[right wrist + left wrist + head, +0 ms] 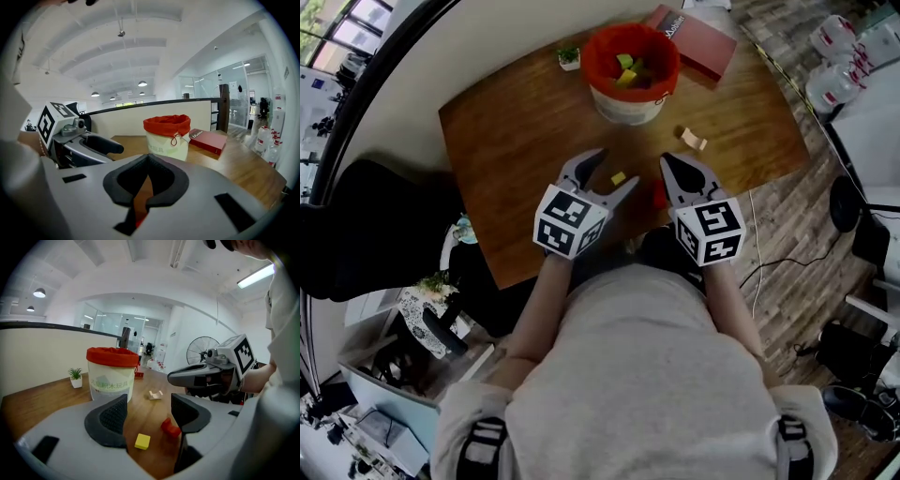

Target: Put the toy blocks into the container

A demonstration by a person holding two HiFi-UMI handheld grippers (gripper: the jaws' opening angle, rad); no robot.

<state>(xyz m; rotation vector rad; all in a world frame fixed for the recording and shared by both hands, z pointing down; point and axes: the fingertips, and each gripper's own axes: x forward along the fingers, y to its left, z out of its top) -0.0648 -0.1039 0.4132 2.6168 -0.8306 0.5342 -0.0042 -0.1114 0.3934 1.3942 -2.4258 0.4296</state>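
The white container with a red liner (pixel 630 70) stands at the table's far side with several blocks inside. A yellow block (pixel 619 178) lies on the wood between the tips of my left gripper (pixel 614 169), whose jaws are open and touch nothing. In the left gripper view the yellow block (pixel 142 441) sits low between the pads of my left gripper (pixel 147 411), with a red block (pixel 171 427) just right of it. My right gripper (pixel 670 161) is shut and empty beside the red block (pixel 659 194). A beige block (pixel 693 139) lies farther right, toward the container (pixel 167 136).
A red book (pixel 694 37) lies right of the container. A small potted plant (pixel 569 58) stands to its left. The wooden table (pixel 516 141) ends close in front of the person's body. White bottles (pixel 834 56) and cables are on the floor at the right.
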